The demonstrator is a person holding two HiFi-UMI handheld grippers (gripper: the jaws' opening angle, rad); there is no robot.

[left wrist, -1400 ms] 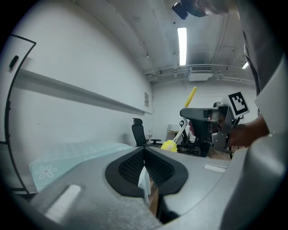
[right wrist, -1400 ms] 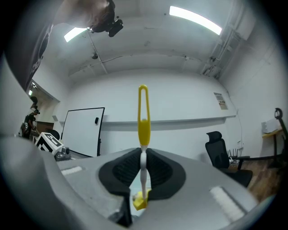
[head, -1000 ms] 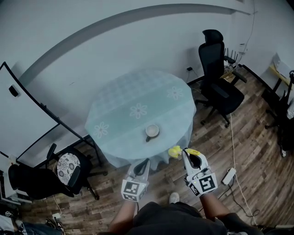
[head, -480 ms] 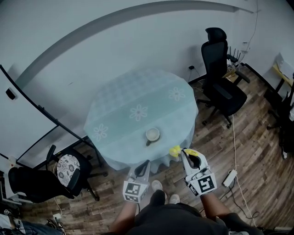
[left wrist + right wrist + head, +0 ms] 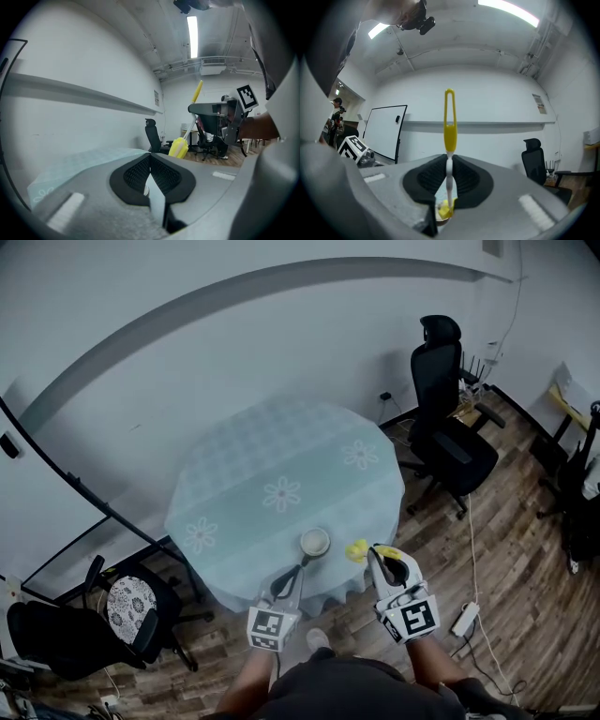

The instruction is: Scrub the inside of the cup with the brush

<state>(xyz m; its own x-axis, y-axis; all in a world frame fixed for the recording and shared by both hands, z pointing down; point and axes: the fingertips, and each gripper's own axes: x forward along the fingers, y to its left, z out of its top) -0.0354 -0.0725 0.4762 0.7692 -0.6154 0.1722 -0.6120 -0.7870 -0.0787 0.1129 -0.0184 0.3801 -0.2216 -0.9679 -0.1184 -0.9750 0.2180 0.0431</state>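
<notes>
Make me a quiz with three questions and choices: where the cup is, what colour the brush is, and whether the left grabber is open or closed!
1. Where is the cup?
A. on the table
B. on the floor
C. on a chair

2. What colour is the head of the brush?
A. red
B. yellow
C. blue

3. How are the jaws of the left gripper?
A. wide open
B. shut on the cup
C. shut, with nothing held

Answers:
1 A: the cup stands on the table, near its front edge.
2 B: the yellow head sticks out beside the right gripper, which holds the brush.
3 C: the left gripper view shows its pads pressed together, holding nothing.
</notes>
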